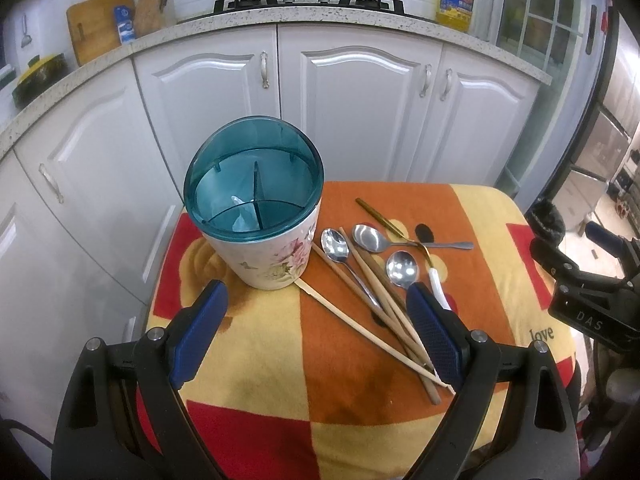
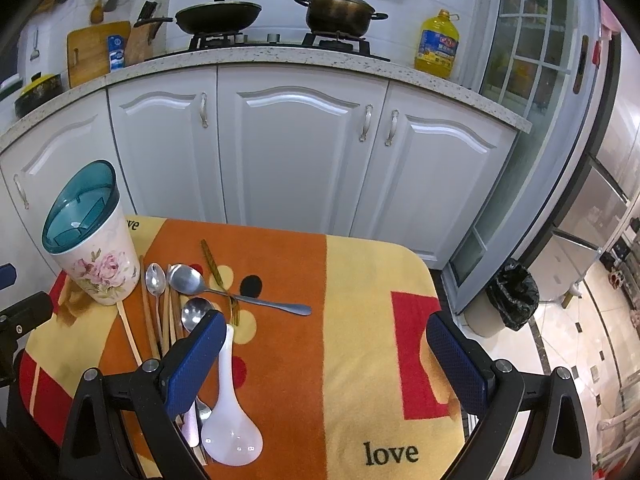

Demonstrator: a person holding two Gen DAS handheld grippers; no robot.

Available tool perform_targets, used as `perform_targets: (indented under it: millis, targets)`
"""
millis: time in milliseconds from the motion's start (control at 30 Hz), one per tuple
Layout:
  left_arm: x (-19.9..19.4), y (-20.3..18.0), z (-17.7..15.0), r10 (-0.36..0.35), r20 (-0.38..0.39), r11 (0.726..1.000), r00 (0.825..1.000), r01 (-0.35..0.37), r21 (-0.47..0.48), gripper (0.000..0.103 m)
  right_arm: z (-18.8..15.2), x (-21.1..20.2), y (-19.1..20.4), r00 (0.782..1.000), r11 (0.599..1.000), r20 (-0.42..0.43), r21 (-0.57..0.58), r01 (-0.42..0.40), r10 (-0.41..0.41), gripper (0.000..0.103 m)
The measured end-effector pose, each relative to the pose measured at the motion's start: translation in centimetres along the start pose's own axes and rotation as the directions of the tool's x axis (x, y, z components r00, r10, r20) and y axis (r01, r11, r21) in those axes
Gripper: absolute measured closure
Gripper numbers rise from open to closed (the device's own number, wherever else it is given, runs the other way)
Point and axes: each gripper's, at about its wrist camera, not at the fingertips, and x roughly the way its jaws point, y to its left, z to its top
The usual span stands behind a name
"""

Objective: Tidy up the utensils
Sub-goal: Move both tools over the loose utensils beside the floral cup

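Note:
A floral utensil holder (image 1: 276,256) with a teal divided top (image 1: 254,176) stands upright at the table's far left; it also shows in the right wrist view (image 2: 100,268). Beside it lie several metal spoons (image 1: 335,244) (image 2: 188,280), wooden chopsticks (image 1: 384,296) (image 2: 150,316), a gold-handled utensil (image 2: 214,266) and a white plastic spoon (image 2: 232,428). My left gripper (image 1: 316,300) is open and empty above the cloth, just in front of the holder. My right gripper (image 2: 326,336) is open and empty, its left finger over the utensil pile.
The table is covered by an orange, yellow and red cloth (image 2: 360,320) marked "love". White cabinets (image 2: 300,152) stand behind it, with a stove, pans and an oil bottle (image 2: 436,44) on the counter. A bin with a black bag (image 2: 512,300) stands at the right.

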Motion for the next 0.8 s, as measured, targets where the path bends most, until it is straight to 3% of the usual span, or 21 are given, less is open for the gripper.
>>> perform_targets:
  millis: [300,533,633,800]
  targets:
    - [0.5,0.3,-0.2,-0.021,-0.023,1.0,1.0,0.021,-0.012,0.012,-0.1,0.3,0.0,1.0,1.0,-0.011,-0.001,-0.017,0.017,0.003]
    - [1.8,1.6,-0.9,-0.067,-0.054,0.996,0.996,0.064,-0.065,0.012,-0.3,1.7,-0.4,0.986,0.987,-0.037,0.002,-0.162,0.162,0.004]
    - [2.6,2.0,-1.7,-0.088,-0.068,0.993,0.994,0.083,-0.079,0.02,-0.7,3.0,0.0,0.972,0.974,-0.069,-0.005,-0.227,0.226,0.015]
    - [4.6,2.8,-2.6,-0.094,-0.119,0.99,0.988,0.08,-0.117,0.025,-1.6,4.3,1.5,0.95,0.954,-0.106,-0.028,-0.299,0.294,0.022]
